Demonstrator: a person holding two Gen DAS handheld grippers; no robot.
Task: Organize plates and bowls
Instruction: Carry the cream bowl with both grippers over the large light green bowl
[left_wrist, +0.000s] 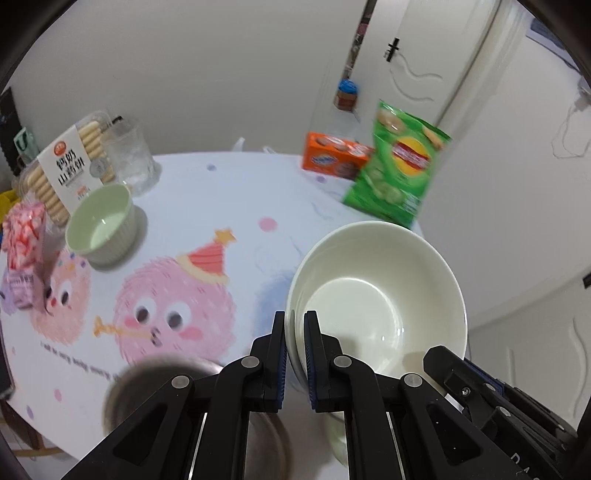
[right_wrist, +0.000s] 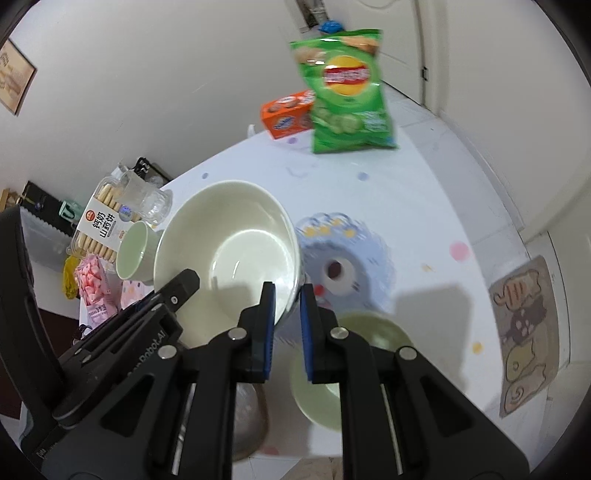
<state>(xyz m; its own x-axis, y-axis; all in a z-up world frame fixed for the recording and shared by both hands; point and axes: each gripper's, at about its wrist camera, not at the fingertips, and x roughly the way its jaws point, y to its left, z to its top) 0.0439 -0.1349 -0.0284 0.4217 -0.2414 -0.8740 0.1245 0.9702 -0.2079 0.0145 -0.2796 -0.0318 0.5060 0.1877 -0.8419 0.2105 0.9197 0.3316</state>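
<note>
A large white bowl (left_wrist: 380, 295) hangs tilted above the table, held by both grippers at opposite sides of its rim. My left gripper (left_wrist: 294, 316) is shut on the bowl's near-left rim. In the right wrist view, my right gripper (right_wrist: 287, 287) is shut on the right rim of the white bowl (right_wrist: 229, 236), and the left gripper (right_wrist: 184, 280) reaches in from the lower left. A small pale green bowl (left_wrist: 101, 221) stands at the table's left. Below the grippers sit a metal bowl (left_wrist: 147, 384) and a pale green dish (right_wrist: 321, 398).
A green chips bag (left_wrist: 399, 166) and an orange box (left_wrist: 332, 155) stand at the far right of the round table (left_wrist: 229, 192). A biscuit pack (left_wrist: 66, 162), a glass mug (left_wrist: 129, 158) and a pink sweets bag (left_wrist: 24, 236) crowd the left. A patterned mat (right_wrist: 524, 332) lies on the floor.
</note>
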